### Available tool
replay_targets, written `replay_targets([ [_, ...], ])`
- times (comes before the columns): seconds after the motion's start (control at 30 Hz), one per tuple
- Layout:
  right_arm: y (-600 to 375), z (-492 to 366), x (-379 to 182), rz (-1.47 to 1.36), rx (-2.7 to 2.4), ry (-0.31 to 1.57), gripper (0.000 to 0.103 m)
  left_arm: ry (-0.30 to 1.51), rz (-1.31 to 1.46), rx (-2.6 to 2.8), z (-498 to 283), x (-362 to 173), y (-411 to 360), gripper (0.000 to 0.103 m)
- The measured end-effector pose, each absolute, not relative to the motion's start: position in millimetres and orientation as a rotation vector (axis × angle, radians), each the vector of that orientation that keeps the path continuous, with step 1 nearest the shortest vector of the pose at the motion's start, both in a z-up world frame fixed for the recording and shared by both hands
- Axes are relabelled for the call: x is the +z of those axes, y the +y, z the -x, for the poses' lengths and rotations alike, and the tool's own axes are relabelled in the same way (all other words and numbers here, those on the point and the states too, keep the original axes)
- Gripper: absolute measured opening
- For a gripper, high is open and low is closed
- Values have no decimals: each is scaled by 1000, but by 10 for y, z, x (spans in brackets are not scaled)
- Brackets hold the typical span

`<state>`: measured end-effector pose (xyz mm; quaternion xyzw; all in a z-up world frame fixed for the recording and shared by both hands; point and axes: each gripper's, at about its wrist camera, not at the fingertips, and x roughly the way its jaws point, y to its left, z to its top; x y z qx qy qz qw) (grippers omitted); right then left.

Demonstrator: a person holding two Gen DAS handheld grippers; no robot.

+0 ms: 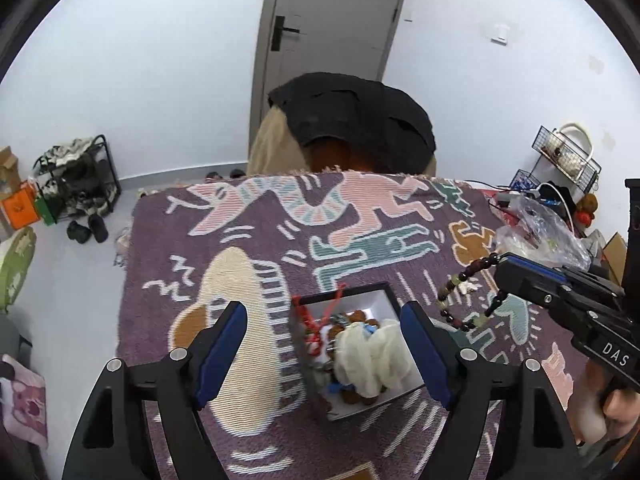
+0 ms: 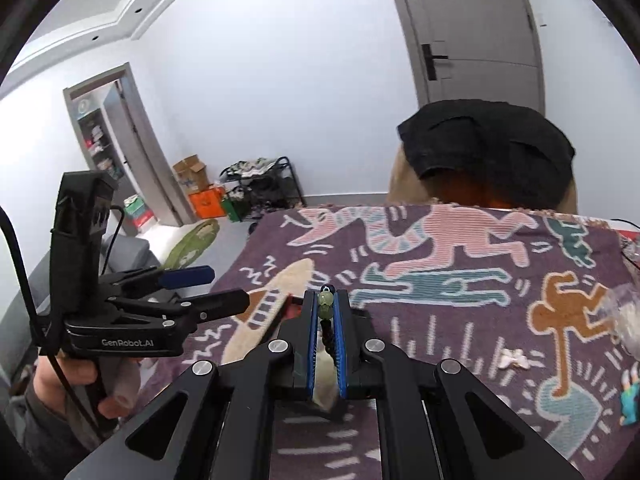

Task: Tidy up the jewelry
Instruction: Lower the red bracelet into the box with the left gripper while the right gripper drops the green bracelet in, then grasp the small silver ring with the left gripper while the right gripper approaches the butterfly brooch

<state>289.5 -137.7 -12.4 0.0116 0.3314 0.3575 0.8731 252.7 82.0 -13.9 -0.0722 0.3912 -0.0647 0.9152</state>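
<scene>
A dark-walled box with a white inside [image 1: 376,298] stands on the patterned purple cloth [image 1: 256,248]. It holds a red cord [image 1: 320,320], brown beads and a cream bundle [image 1: 372,356]. My left gripper [image 1: 324,344] is open, with its jaws on either side of the box. My right gripper [image 1: 500,280] is shut on a bead bracelet [image 1: 460,288] of dark and pale green beads, which hangs in a loop just right of the box and above the cloth. In the right wrist view the bracelet's green beads [image 2: 326,304] sit between the right gripper's [image 2: 326,308] blue pads.
A small pale trinket [image 2: 516,358] lies on the cloth to the right. A clear plastic bag [image 1: 540,232] sits at the cloth's right edge. A chair draped with dark clothing [image 1: 352,124] stands behind the table. A shoe rack [image 1: 80,184] stands by the wall.
</scene>
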Motion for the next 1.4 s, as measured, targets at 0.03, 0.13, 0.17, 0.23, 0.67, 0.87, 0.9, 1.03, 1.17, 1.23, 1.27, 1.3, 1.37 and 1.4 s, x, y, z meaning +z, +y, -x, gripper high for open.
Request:
replay_targets([
  [0.03,-1319,-2893,-132,-20,757,695,8,805,146,-124,-2516,-142,857,80],
  [0.13,-1157,-2901,-165,-19,789,707,8,808,154,-104,-2496,-164,979,80],
  [0.17,-1098,-2912,-181,-28,805,715,8,811,159,-99,-2495,-175,1011,80],
  [0.23,-1007,-2930,-208,-44,834,728,9,814,171,-85,-2483,-191,1089,80],
  [0.67,-1251,-3131,-557,-130,707,860,66,816,225,-80,-2491,-281,1197,80],
  [0.87,-1731,-3075,-508,-173,625,830,75,814,215,-126,-2556,-293,984,80],
  [0.9,-1820,-3072,-506,-183,608,827,77,814,209,-133,-2571,-290,931,80],
  [1.03,-2113,-3047,-488,-202,559,806,78,813,183,-162,-2622,-272,723,80],
  [1.17,-2356,-3043,-519,-220,515,807,79,821,154,-190,-2693,-280,484,81],
  [1.23,-2442,-3054,-553,-228,502,813,79,828,140,-212,-2733,-284,351,81],
  [1.27,-2497,-3062,-577,-235,493,817,81,831,134,-223,-2752,-291,290,81],
  [1.3,-2533,-3070,-596,-239,487,820,82,835,123,-235,-2766,-294,218,81],
  [1.37,-2613,-3083,-634,-249,476,826,88,837,88,-251,-2803,-302,65,81],
  [1.4,-2648,-3098,-658,-254,471,830,88,837,73,-258,-2821,-311,0,81],
])
